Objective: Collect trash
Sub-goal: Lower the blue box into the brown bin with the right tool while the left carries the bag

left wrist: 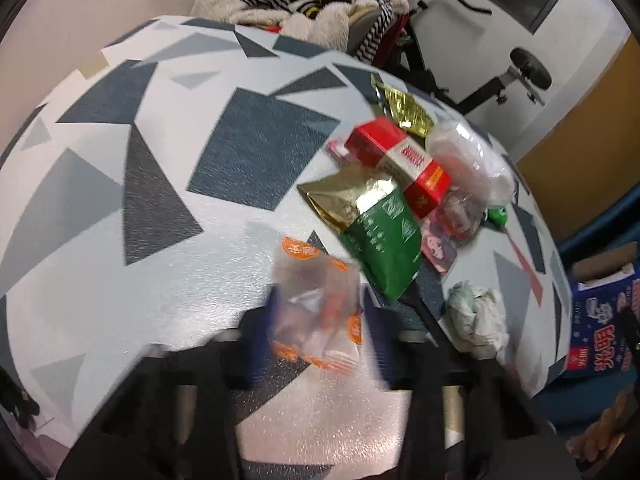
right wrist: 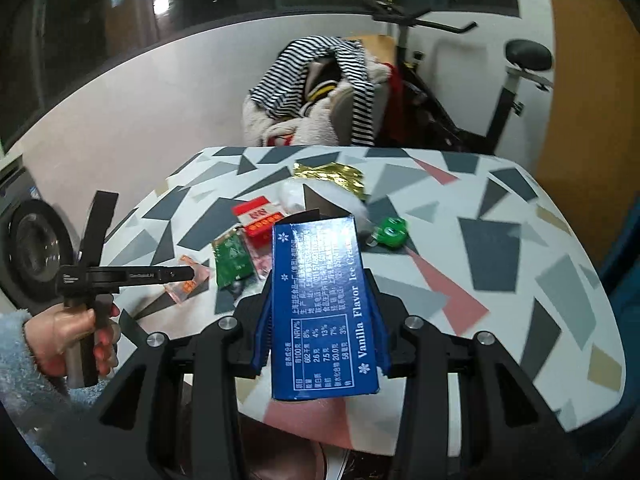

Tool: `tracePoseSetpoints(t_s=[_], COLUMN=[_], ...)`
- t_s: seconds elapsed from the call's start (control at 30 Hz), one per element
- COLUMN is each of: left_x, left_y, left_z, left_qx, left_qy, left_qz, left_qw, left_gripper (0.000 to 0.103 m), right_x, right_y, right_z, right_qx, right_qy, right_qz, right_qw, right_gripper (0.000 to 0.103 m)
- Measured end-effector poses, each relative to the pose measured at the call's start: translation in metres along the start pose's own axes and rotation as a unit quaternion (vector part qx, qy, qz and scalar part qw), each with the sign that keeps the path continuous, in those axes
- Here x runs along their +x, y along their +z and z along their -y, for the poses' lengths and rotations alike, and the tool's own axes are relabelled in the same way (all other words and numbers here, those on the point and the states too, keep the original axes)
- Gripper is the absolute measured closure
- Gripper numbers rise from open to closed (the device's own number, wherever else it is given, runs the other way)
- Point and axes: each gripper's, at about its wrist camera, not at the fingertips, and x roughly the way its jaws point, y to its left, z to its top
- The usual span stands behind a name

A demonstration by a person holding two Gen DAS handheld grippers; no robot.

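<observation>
On the patterned round table (left wrist: 120,280) lies a heap of trash: a red box (left wrist: 396,160), a green and gold bag (left wrist: 376,236), a gold wrapper (left wrist: 404,108), a clear plastic bag (left wrist: 468,160), a small green item (left wrist: 496,214) and a crumpled tissue (left wrist: 476,320). My left gripper (left wrist: 318,340) is low over the table, shut on a clear wrapper with orange dots (left wrist: 316,312); the picture is blurred. In the right wrist view my right gripper (right wrist: 322,320) is shut on a blue ice cream box (right wrist: 324,308), held above the table's near edge (right wrist: 500,400). The left gripper (right wrist: 192,276) shows there too, with the wrapper (right wrist: 186,286) at its tip.
A chair piled with striped clothes (right wrist: 320,92) stands behind the table, with an exercise bike (right wrist: 500,80) to its right. A washing machine (right wrist: 32,248) is at the far left. A person's hand (right wrist: 80,332) in a fuzzy blue sleeve grips the left tool.
</observation>
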Motion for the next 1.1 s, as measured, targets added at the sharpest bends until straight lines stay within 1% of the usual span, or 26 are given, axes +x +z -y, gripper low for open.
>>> tracePoseSetpoints(t_s=[0.03,0.07,0.13,0.23,0.33,0.43,0.63,0.87,1.0,1.1], left_x=[-0.001,-0.002,-0.009,-0.029,-0.05,-0.07,-0.103,-0.113,-0.108,-0.103], left_y=[-0.001,-0.002,-0.006,-0.017,-0.03,-0.049,-0.101,-0.154,-0.172,-0.181], left_z=[0.002,0.004,0.01,0.022,0.033,0.042,0.055,0.048,0.04,0.037], left_qx=[0.007,0.017,0.04,0.075,0.109,0.134,0.174,0.179,0.162,0.162], left_qy=[-0.005,-0.006,0.0,-0.01,-0.011,-0.018,-0.042,-0.06,-0.062,-0.057], left_qz=[0.002,0.003,0.007,0.019,0.032,0.04,0.049,0.041,0.037,0.04], left_qw=[1.0,0.9998,0.9992,0.9969,0.9935,0.99,0.9827,0.9811,0.9841,0.9842], left_gripper=[0.092,0.095,0.098,0.101,0.101,0.101,0.101,0.101,0.101,0.101], right_x=[-0.003,-0.004,-0.01,-0.016,-0.021,-0.026,-0.029,-0.019,0.0,0.021], right_y=[-0.003,-0.006,-0.013,-0.023,-0.033,-0.043,-0.071,-0.114,-0.141,-0.163], right_z=[0.005,0.005,0.01,0.012,0.008,-0.005,-0.038,-0.075,-0.09,-0.099], right_qx=[0.005,0.007,0.011,0.018,0.023,0.015,-0.008,-0.03,-0.032,-0.034], right_qy=[-0.002,-0.004,-0.007,-0.003,0.01,0.02,0.055,0.1,0.127,0.131], right_qz=[-0.001,-0.001,-0.003,-0.01,-0.016,-0.023,-0.047,-0.089,-0.131,-0.167], right_qw=[1.0,1.0,1.0,1.0,1.0,0.999,0.997,0.991,0.983,0.977], right_gripper=[0.061,0.061,0.061,0.061,0.061,0.061,0.061,0.061,0.061,0.061])
